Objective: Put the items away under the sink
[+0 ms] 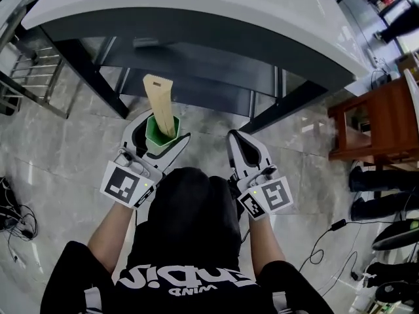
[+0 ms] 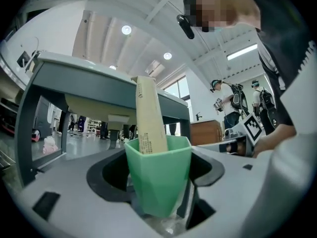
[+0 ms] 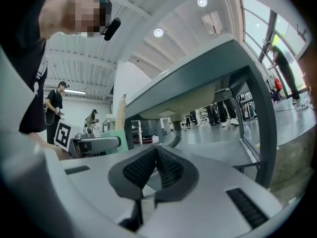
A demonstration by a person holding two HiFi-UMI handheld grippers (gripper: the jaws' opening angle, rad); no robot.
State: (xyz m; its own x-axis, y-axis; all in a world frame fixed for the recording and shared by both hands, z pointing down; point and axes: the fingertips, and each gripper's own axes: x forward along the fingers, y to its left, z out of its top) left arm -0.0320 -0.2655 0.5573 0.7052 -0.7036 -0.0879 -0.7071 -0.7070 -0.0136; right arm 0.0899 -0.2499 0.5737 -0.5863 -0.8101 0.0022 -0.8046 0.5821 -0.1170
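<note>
Holding a green cup (image 2: 158,175) upright, with a tan tube (image 2: 149,115) standing in it and leaning on the rim, low in front of the sink and not yet under it. Grasped by the sides, low on the body, between the wide-spread jaws of the left claw (image 1: 162,136), probably to leave the mouth free and stop the tall tube from tipping out. Pointed level rather than down, likely so as to slide cup and tube straight in beneath the basin without catching the tube's top on the grey frame. At 3 o'clock of the cup, near it but apart: the right claw (image 3: 155,157), clenched on nothing, ribbed pads pressed together, apparently idle and held clear of the load. At 12 o'clock of both, the white sink (image 1: 216,18) on its dark frame, with a grey shelf (image 1: 196,90) below the basin, seemingly the place meant for the cup. Underneath, a pale stone floor (image 1: 72,169); at 3 o'clock, well apart, a brown wooden stand (image 1: 380,120); at 8 o'clock, loose cables (image 1: 16,231) near the picture's edge. Worth watching: the height of the tube against the underside of the basin, and the cup's tilt on being set down.
</note>
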